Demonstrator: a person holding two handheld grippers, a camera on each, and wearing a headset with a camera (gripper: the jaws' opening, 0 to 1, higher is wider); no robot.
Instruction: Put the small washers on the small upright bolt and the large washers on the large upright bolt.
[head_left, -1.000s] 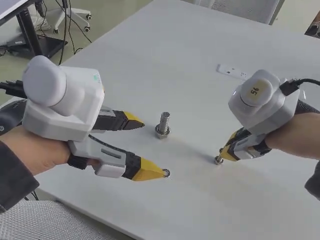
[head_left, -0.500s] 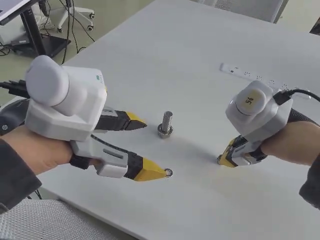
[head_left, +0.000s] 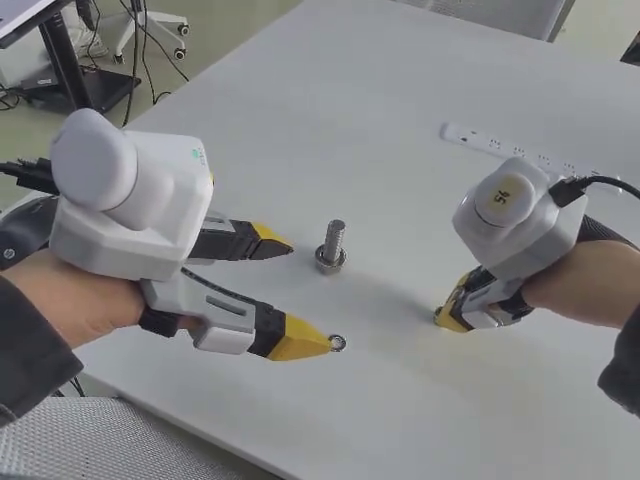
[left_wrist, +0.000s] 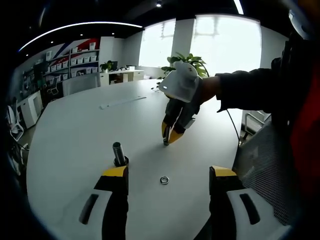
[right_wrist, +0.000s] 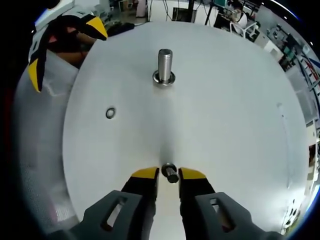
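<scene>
Working outward from the person, the left gripper (head_left: 298, 293) is held low and nearly flat over the table (head_left: 400, 120), gripped in a hand from behind. Its jaws are spread wide and pointed away and to the right. A loose washer (head_left: 337, 343) lies flat on the table. In the head view it is seen right at the tip of the nearer jaw, while in the left gripper view it sits near the middle of the gap. How far above it the tips hang cannot be told, nor whether it is a small or a large washer. For a clean pick, the washer should be kept centred and both tips brought down to the table before closing, since so thin a ring is likely to slip or be flicked away. Beyond it the large bolt (head_left: 331, 247) stands upright with a ring at its foot, near the farther jaw but apart from it. Farther right, the right gripper (head_left: 452, 318) is tipped steeply down. Its jaws are drawn close on either side of the small bolt (right_wrist: 170, 173), and whether it is actually pinched cannot be told.
</scene>
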